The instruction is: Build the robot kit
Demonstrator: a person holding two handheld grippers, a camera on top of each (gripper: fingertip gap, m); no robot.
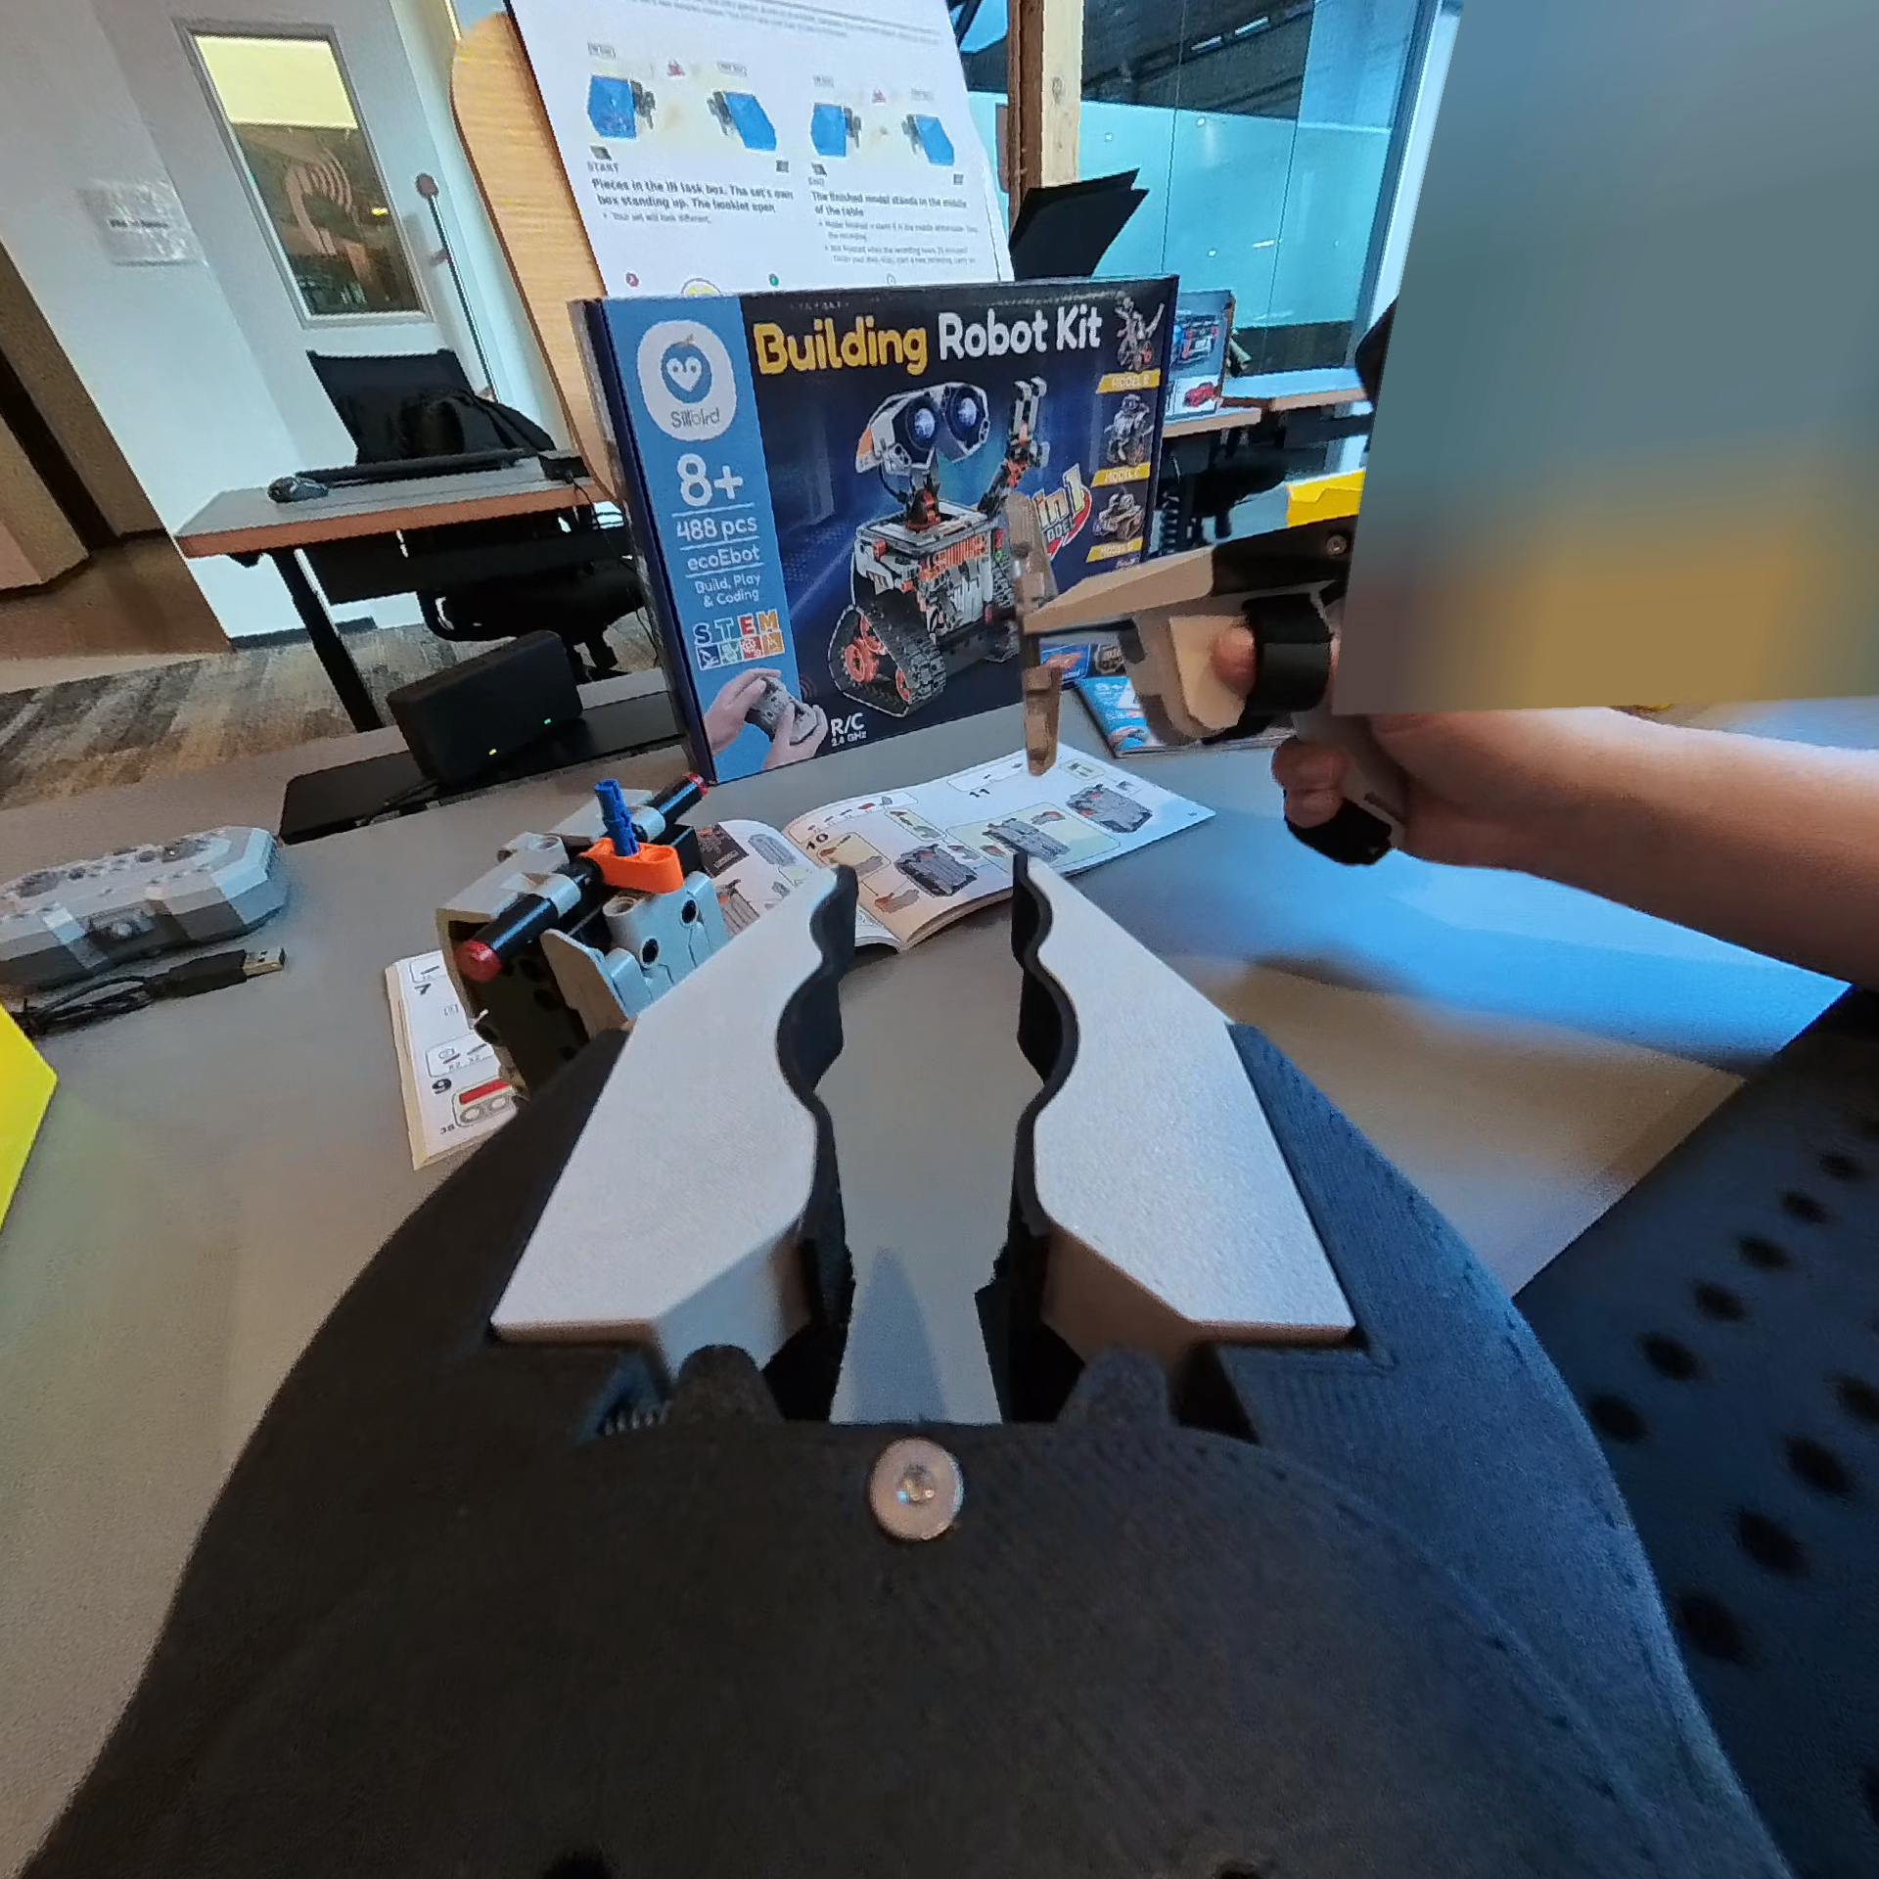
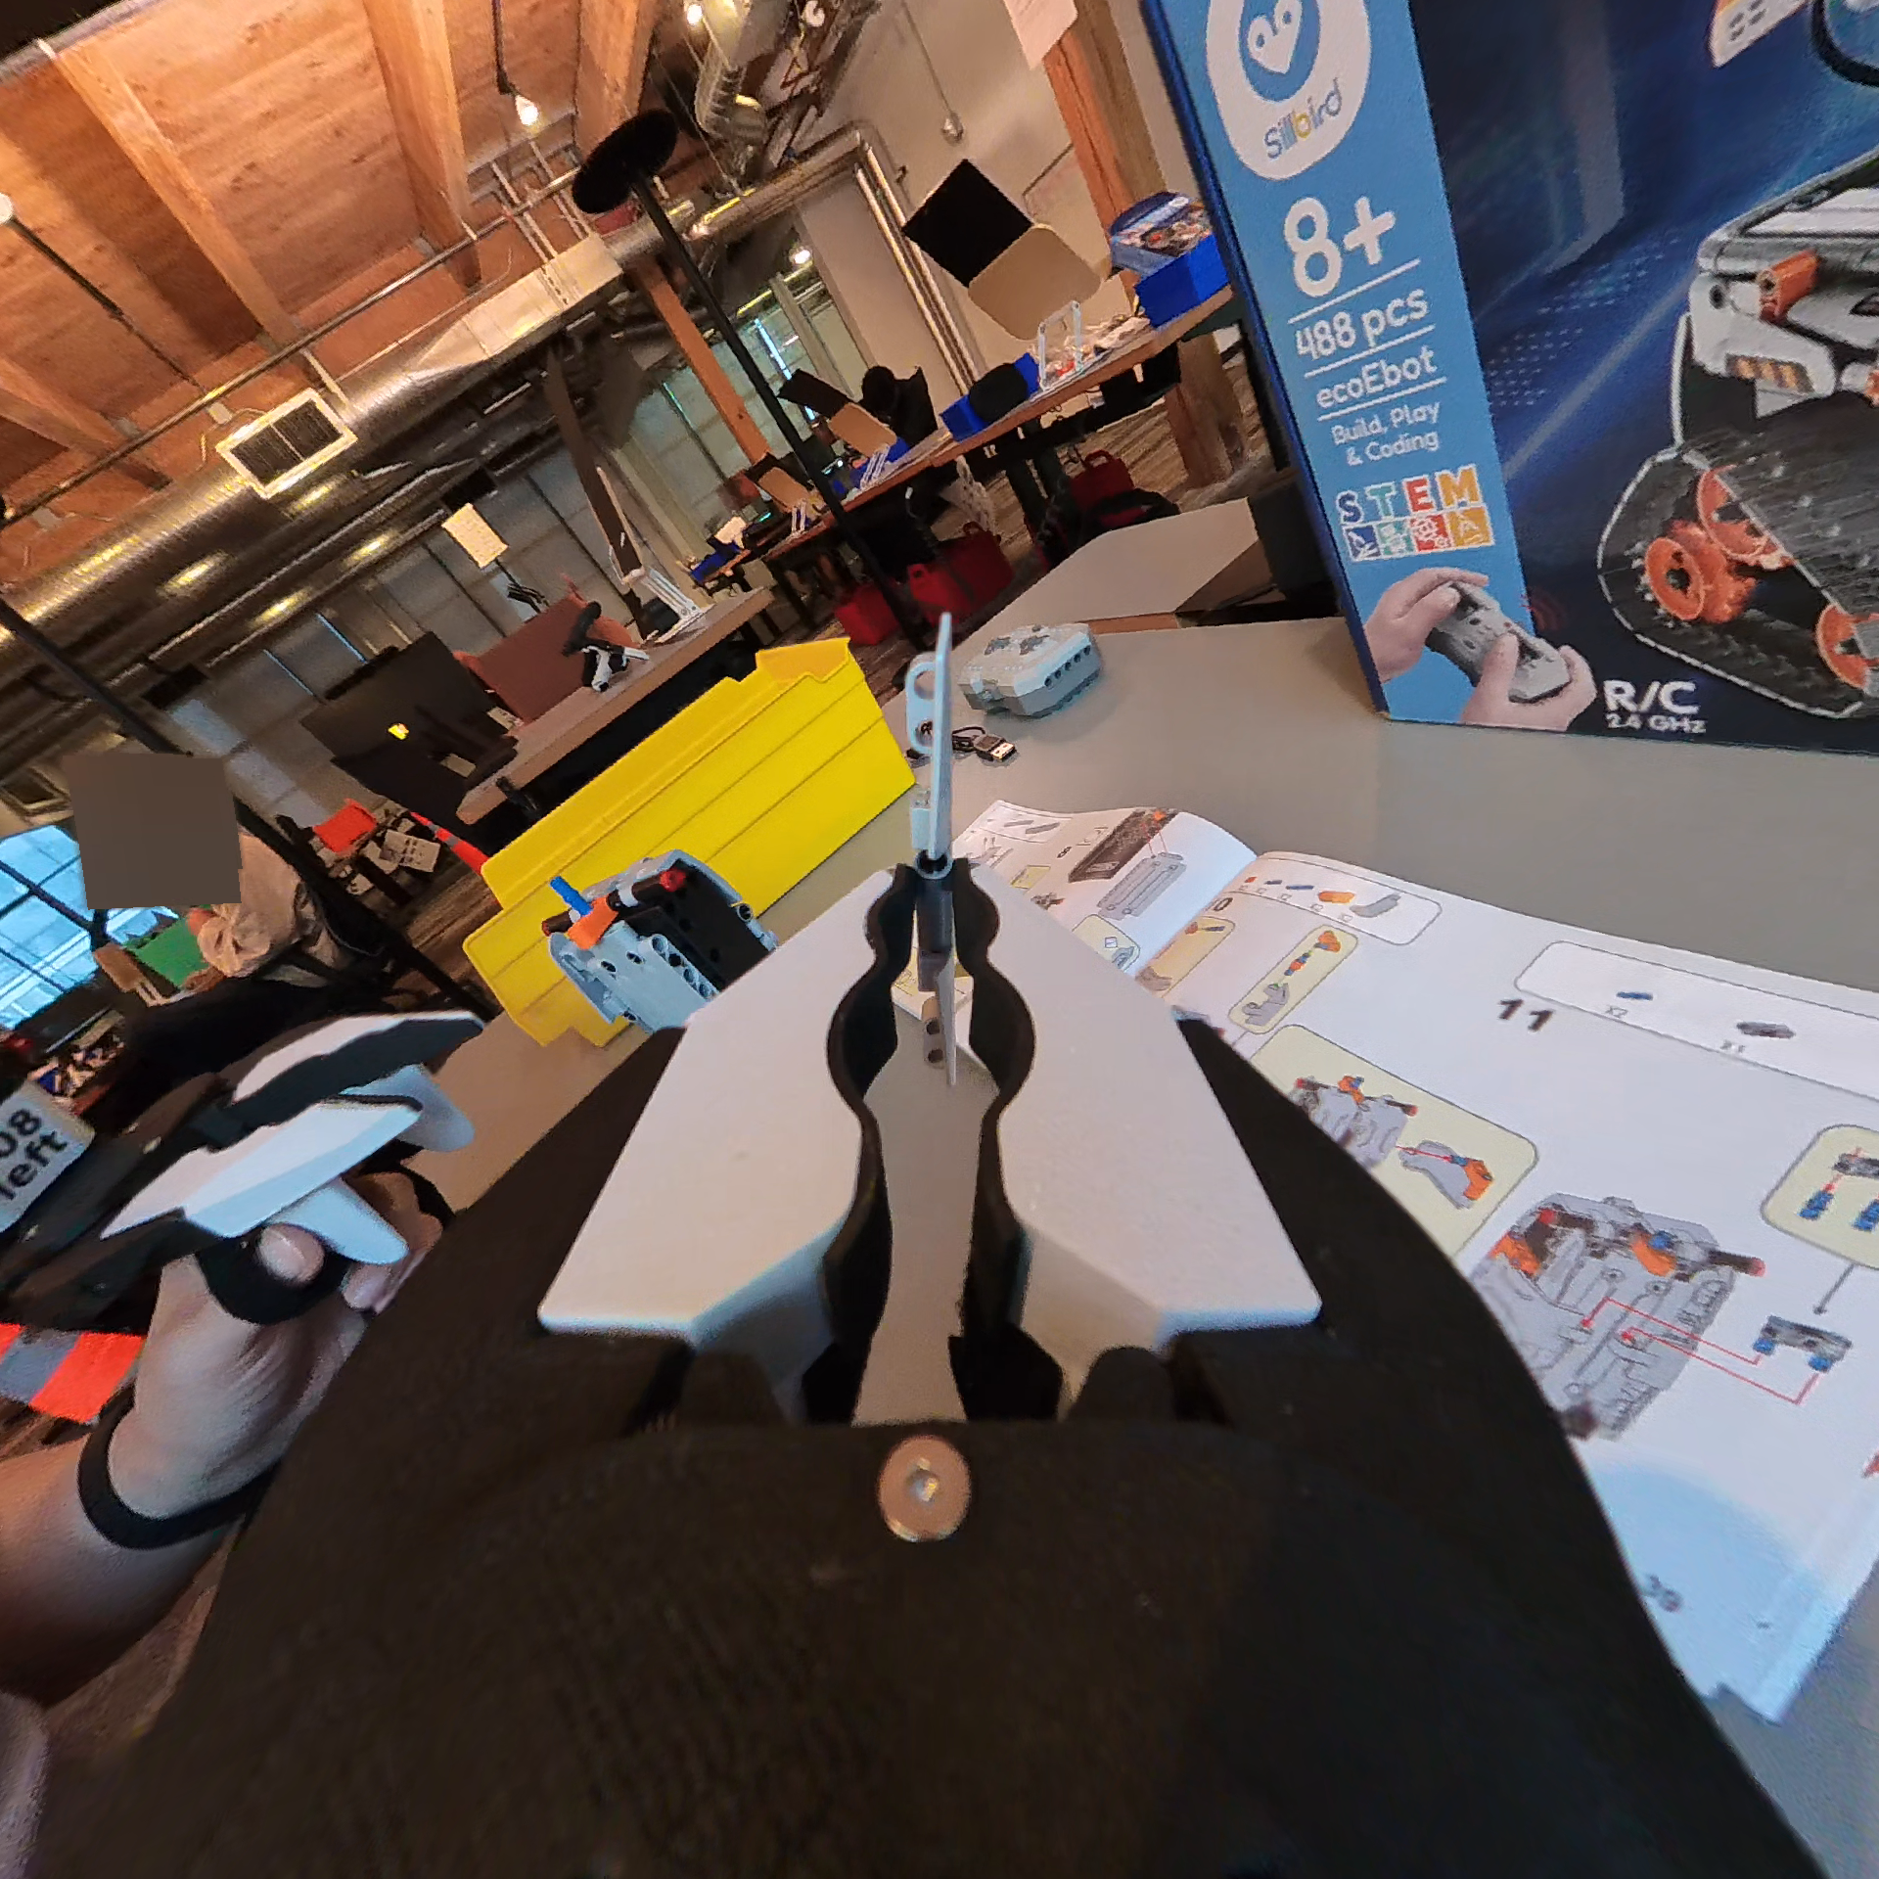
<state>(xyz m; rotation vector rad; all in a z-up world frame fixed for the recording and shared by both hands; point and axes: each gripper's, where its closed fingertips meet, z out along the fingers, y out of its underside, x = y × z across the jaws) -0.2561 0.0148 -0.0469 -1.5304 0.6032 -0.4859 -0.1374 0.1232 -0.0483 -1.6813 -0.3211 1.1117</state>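
Observation:
My left gripper (image 1: 927,883) is open and empty, low over the grey table (image 1: 203,1220). Just left of its fingers stands a partly built grey and black brick model (image 1: 585,915) with an orange piece and a blue pin on top. My right gripper (image 2: 930,880) is shut on a thin light-grey panel piece (image 2: 937,752), held edge-on above the open instruction booklet (image 2: 1423,1068). In the left wrist view the right gripper (image 1: 1032,620) holds that piece (image 1: 1029,569) in the air before the kit box (image 1: 885,508). The model also shows in the right wrist view (image 2: 651,941).
The kit box (image 2: 1525,356) stands upright behind the booklet (image 1: 976,844). A yellow bin (image 2: 702,813) sits beyond the model. A grey battery unit (image 1: 132,900) and a USB cable (image 1: 183,981) lie at far left. A hand (image 1: 1474,783) holds the right gripper. One gripper's finger ends stand about 15 cm off the other's.

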